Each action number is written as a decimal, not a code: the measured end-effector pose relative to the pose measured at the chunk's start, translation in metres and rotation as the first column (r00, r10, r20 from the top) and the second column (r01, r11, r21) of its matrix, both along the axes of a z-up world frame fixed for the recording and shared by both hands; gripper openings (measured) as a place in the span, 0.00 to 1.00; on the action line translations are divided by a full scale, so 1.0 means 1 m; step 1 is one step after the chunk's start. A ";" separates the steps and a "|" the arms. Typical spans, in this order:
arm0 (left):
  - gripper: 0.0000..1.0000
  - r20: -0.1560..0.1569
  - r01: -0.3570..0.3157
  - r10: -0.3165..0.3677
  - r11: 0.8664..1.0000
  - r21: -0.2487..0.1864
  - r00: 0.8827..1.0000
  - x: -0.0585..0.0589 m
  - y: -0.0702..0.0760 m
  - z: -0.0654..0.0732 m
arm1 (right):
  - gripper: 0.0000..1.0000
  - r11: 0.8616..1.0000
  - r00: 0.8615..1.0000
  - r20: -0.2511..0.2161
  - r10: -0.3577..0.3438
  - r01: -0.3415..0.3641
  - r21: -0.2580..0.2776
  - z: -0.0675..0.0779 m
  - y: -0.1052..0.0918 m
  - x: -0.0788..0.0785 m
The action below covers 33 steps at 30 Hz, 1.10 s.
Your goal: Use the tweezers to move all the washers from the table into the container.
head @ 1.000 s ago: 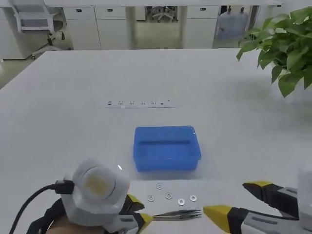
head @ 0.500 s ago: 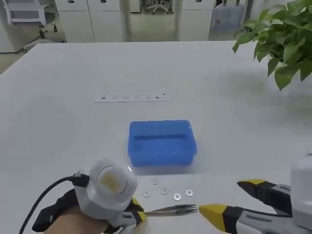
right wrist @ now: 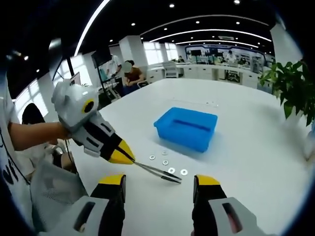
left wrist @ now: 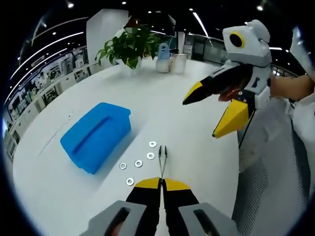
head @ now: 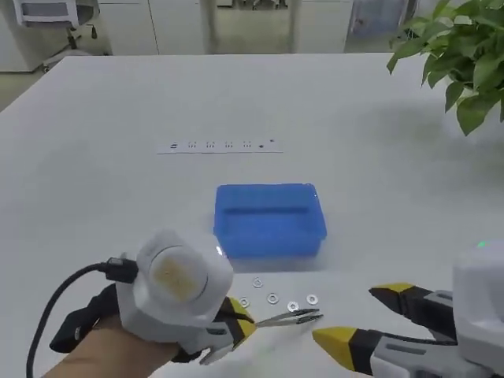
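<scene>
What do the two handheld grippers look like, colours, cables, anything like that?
Both are built alike: a pale grey-white plastic body, then two black jaws ending in pointed yellow tips. The left gripper has a black cable trailing from its body. The right gripper has the same colours and shape.

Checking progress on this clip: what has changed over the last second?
The left gripper, jaws shut on the tweezers, has eased toward the washers, so the tweezer tips now sit close beside them. Nothing was picked up or let go. All five washers stay on the table, the blue container is unmoved, and the right gripper stays open.
</scene>
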<state>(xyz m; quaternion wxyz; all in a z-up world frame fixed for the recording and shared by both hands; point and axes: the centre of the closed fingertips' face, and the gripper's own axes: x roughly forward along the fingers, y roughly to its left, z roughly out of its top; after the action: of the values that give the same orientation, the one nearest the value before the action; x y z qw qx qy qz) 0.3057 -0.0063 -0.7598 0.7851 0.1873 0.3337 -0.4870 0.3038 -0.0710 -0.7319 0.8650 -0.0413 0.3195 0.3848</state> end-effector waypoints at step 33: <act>0.00 0.165 0.036 -0.027 0.998 -0.052 0.986 0.006 -0.014 0.044 | 0.05 0.904 0.908 0.105 0.406 -0.382 -0.191 -0.048 0.078 0.013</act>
<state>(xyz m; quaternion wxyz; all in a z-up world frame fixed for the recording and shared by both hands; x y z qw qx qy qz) 0.3116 -0.0208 -0.7153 0.8069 0.2102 0.2516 -0.4913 0.3165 0.0074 -0.7802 0.7831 -0.2041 0.2731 0.5200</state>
